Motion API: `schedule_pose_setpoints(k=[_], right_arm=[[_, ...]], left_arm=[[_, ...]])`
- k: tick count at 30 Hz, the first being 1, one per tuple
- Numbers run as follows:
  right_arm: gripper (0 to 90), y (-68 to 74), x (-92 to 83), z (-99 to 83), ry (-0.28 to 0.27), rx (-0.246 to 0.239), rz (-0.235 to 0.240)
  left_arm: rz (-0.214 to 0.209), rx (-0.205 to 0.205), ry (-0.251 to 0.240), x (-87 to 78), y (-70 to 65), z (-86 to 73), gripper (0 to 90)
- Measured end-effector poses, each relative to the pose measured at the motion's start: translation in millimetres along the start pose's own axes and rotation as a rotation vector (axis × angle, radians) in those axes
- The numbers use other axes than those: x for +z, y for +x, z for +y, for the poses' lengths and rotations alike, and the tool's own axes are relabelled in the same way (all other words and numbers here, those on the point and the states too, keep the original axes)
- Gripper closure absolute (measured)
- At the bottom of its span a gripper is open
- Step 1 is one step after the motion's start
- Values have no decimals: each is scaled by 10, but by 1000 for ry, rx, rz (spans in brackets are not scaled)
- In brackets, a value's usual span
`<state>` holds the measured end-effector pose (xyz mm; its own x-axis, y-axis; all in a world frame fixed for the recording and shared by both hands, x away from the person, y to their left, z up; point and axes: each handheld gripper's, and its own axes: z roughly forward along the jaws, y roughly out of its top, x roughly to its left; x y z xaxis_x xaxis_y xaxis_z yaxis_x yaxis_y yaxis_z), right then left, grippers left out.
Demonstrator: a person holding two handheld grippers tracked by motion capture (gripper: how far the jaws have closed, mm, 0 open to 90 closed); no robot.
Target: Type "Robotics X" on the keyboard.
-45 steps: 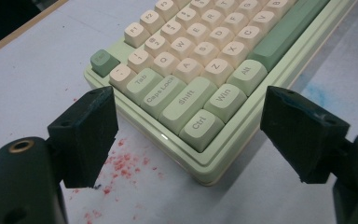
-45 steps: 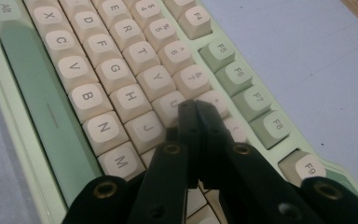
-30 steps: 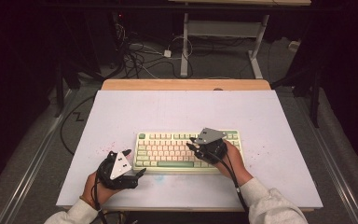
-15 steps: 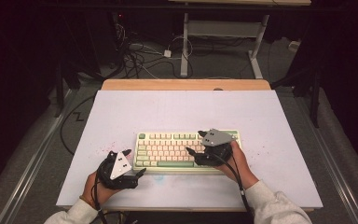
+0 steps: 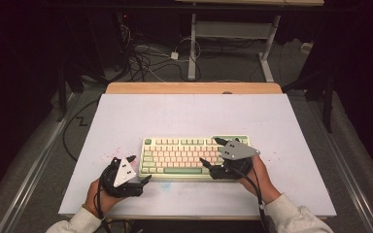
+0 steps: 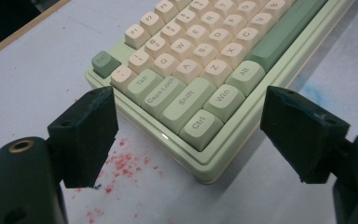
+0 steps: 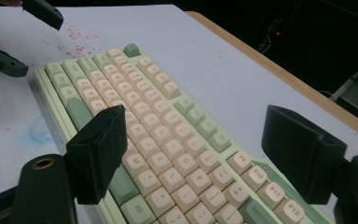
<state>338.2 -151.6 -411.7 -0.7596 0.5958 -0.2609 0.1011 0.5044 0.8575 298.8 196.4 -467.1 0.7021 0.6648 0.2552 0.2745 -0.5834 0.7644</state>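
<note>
The green and cream keyboard [image 5: 194, 155] lay near the front middle of the white bench [image 5: 184, 114]. The right hand-held gripper [image 5: 214, 156] hung over its right end, jaws just opened wide, nothing between them. The left hand-held gripper [image 5: 140, 170] sat open just beside its front left corner.

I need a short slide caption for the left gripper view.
Open left tool facing the keyboard corner.

Right gripper opens over the keyboard
The right gripper [image 5: 212, 151] has just spread its jaws above the keyboard [image 5: 175, 156], nothing between them, and drifted right
</note>
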Motion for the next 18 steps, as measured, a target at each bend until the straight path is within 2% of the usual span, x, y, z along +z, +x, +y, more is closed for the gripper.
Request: schedule_pose_setpoints(k=[2, 8, 16, 18], right_arm=[[209, 7, -49, -10, -4, -3, -17], [201, 17, -196, -54, -19, -2, -17], [211, -7, -375, -150, -39, 1, -42], [211, -7, -413, -184, -38, -7, -62]], left_arm=[[-2, 4, -2, 1, -13, 10, 184], [-9, 4, -6, -2, -30, 33, 184], [-8, 0, -8, -45, -31, 64, 190], [-11, -1, -9, -52, -25, 71, 216]])
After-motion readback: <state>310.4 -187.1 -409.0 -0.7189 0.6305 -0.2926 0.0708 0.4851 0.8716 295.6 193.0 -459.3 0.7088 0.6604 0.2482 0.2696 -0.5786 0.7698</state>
